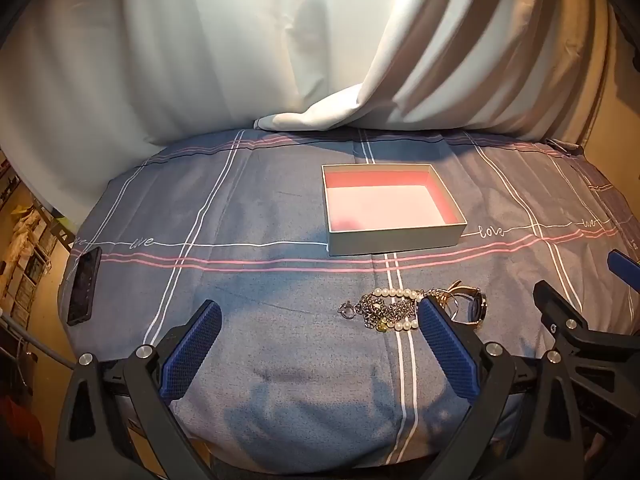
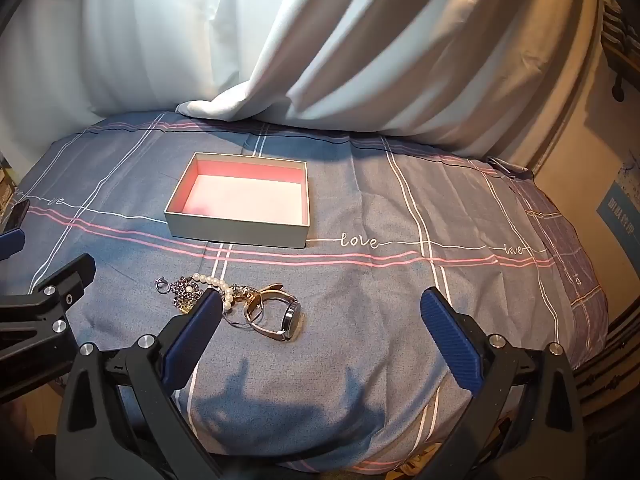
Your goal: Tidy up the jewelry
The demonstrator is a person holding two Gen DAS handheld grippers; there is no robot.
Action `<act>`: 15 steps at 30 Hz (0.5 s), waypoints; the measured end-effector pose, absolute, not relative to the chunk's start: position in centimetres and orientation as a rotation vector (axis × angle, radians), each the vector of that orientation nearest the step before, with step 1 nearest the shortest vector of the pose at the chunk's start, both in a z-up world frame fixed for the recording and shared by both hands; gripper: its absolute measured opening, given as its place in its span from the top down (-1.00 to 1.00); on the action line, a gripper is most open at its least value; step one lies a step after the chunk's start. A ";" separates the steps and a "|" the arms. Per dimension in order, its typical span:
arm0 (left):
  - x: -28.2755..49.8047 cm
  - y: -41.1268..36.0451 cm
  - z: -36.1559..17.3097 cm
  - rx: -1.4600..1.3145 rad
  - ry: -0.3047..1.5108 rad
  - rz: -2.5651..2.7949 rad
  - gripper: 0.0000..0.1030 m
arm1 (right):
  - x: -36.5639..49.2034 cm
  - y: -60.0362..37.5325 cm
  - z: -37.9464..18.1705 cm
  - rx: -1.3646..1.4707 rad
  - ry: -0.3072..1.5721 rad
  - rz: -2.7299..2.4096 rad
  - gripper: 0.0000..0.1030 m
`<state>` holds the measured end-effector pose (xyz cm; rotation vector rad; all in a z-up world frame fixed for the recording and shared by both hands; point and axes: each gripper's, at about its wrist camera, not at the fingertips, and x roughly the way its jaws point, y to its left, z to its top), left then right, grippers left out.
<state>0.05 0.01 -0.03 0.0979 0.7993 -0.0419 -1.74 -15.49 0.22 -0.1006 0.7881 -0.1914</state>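
Observation:
An open grey box (image 1: 394, 236) with a pink lining stands on the blue plaid cloth; it also shows in the right wrist view (image 2: 236, 234). A pile of jewelry lies in front of it: a pearl bracelet (image 1: 396, 293), a silver chain (image 1: 374, 308), a ring (image 2: 162, 285), bangles (image 2: 248, 308) and a wristwatch (image 2: 290, 314). My left gripper (image 1: 320, 320) is open and empty, its right finger just in front of the pile. My right gripper (image 2: 322, 308) is open and empty, its left finger at the pile's near edge.
A black phone (image 1: 84, 286) lies at the cloth's left edge. White curtains (image 1: 280, 60) hang behind the table and one fold rests on the cloth behind the box. The cloth (image 2: 440, 280) drops off at the right edge.

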 end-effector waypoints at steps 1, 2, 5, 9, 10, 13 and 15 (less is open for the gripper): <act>0.1 0.0 0.0 0.098 0.798 -0.041 -0.89 | -1.7 -15.5 0.2 -0.104 0.789 -0.194 -0.90; 0.1 0.0 0.0 0.098 0.798 -0.040 -0.88 | -1.7 -15.5 0.2 -0.104 0.789 -0.193 -0.90; 0.1 0.0 0.0 0.099 0.799 -0.042 -0.88 | -1.7 -15.5 0.2 -0.102 0.788 -0.193 -0.90; 0.0 0.0 0.0 0.098 0.799 -0.044 -0.88 | -1.6 -15.5 0.1 -0.099 0.791 -0.192 -0.90; 0.0 0.1 0.1 0.099 0.798 -0.042 -0.88 | -1.6 -15.5 0.1 -0.097 0.792 -0.192 -0.90; -0.1 -0.2 -0.3 0.099 0.795 -0.040 -0.88 | -1.6 -15.4 0.1 -0.097 0.794 -0.192 -0.90; -0.2 -0.2 -0.4 0.098 0.794 -0.039 -0.88 | -1.7 -15.6 0.3 -0.099 0.792 -0.191 -0.90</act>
